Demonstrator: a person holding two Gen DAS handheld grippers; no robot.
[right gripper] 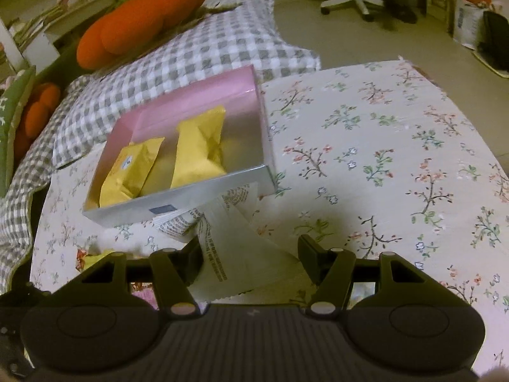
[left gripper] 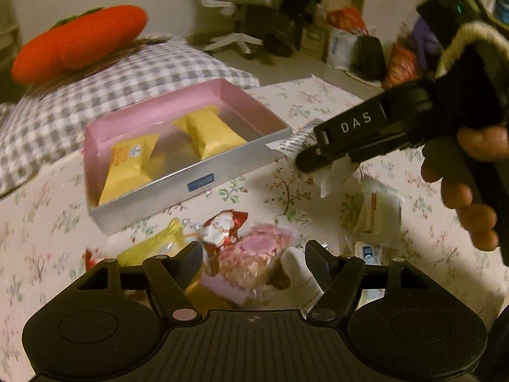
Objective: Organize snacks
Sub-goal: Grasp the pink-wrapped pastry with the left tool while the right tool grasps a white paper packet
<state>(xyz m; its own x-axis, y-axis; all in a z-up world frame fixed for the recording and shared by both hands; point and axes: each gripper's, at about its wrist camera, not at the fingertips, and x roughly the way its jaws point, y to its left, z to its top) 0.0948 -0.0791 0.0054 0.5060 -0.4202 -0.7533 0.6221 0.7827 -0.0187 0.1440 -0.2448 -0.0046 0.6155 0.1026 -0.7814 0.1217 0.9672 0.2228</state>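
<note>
While the right hand-held gripper pinches a white snack packet at lower centre, just beside the pink box, the left hand-held gripper hangs spread over a pink snack.

Box label print: too blurry.

An orange plush cushion rests on a checked pillow, office chair behind.
</note>
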